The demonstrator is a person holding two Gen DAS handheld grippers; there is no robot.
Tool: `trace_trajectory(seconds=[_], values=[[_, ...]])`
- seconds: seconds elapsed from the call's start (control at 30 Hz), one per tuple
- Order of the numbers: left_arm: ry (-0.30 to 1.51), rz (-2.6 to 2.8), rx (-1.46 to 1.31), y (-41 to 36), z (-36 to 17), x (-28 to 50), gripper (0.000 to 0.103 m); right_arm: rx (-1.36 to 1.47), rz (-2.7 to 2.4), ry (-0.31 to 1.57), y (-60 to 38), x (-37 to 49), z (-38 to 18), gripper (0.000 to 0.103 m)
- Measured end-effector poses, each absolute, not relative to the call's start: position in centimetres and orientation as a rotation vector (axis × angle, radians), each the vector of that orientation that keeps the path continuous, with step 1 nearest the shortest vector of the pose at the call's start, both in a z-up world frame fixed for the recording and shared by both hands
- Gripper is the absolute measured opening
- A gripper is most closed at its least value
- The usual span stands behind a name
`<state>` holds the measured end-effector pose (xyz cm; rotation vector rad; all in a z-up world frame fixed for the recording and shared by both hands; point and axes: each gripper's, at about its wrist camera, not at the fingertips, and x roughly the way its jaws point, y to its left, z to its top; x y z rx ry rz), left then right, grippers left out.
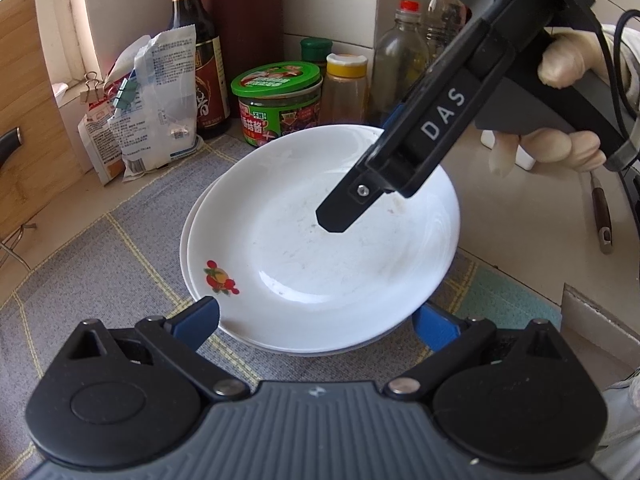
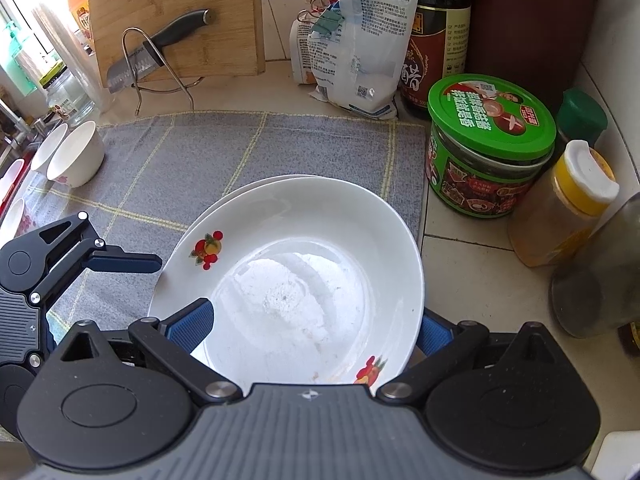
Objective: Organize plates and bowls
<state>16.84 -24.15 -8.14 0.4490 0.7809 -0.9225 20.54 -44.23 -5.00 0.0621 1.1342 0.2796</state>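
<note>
Two white plates with red fruit prints are stacked on a grey checked mat point(image 1: 120, 248). The top plate point(image 1: 320, 232) point(image 2: 296, 280) sits slightly off-centre on the lower plate point(image 1: 192, 216) point(image 2: 240, 188). My left gripper point(image 1: 316, 324) is open, its blue pads on either side of the near rim. My right gripper point(image 2: 316, 328) is open around the opposite rim, one finger over the plate, the other below it; its black finger shows in the left wrist view point(image 1: 344, 208). Small white bowls point(image 2: 76, 160) stand at the mat's left end.
A green-lidded jar point(image 2: 488, 148), yellow-capped spice jar point(image 2: 560, 204), dark sauce bottle point(image 2: 432, 32) and clipped bags point(image 2: 356, 48) crowd the back right corner. A wooden board with a knife point(image 2: 168, 36) leans at the back left. Dark bottle point(image 2: 600, 272) stands right.
</note>
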Motion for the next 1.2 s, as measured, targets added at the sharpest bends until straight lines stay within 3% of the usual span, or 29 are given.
trace_trajectory(seconds=[0.53, 0.97, 1.2], values=[[0.736, -0.907, 0.421, -23.8, -8.3, 16.2, 0.102, -0.054, 0.209, 1.153, -43.2, 20.3, -5.0, 0.103], [0.585, -0.688, 0.239, -20.2, -4.8, 14.8, 0.102, -0.189, 0.300, 0.967, -39.9, 19.2, -1.6, 0.103], [0.600, -0.434, 0.172, -16.3, -4.1, 11.9, 0.102, -0.168, 0.485, 0.841, -35.4, 19.8, -0.3, 0.103]])
